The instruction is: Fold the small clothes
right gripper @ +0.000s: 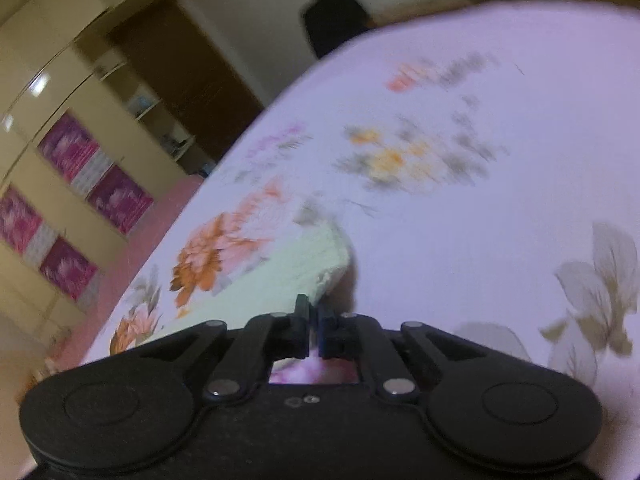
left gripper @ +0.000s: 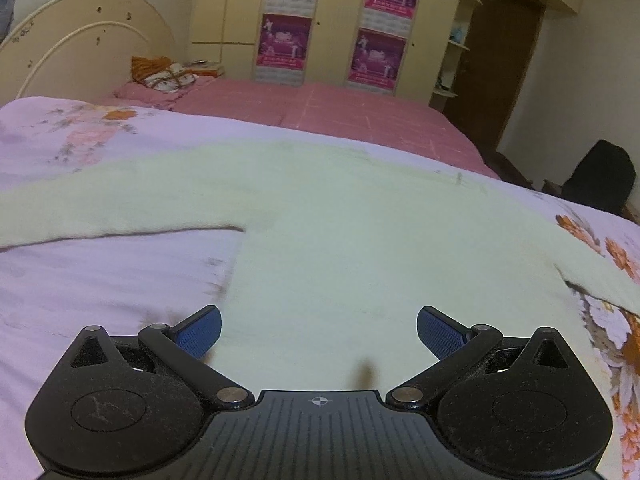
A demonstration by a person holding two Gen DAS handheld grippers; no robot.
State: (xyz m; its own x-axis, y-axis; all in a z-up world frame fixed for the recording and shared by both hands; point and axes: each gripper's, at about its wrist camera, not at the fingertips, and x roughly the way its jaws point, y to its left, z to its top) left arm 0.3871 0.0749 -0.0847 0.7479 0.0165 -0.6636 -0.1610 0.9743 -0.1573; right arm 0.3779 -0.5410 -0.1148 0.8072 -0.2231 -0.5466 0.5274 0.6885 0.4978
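A pale green long-sleeved top (left gripper: 320, 232) lies spread flat on a lilac floral bedsheet (left gripper: 80, 280), one sleeve reaching left and the other right. My left gripper (left gripper: 319, 334) is open and empty, hovering over the top's lower body. In the right wrist view, my right gripper (right gripper: 314, 316) is shut on the end of a pale green sleeve (right gripper: 280, 276), which runs back left from the jaws and is lifted slightly off the sheet (right gripper: 480, 220). That view is blurred by motion.
A pink-covered mattress (left gripper: 340, 112) lies beyond the sheet, with a pillow and bundled items (left gripper: 168, 74) by the cream headboard (left gripper: 80, 48). A wardrobe with magenta posters (left gripper: 332, 20) stands behind. A dark chair (left gripper: 600, 176) is at the right bedside.
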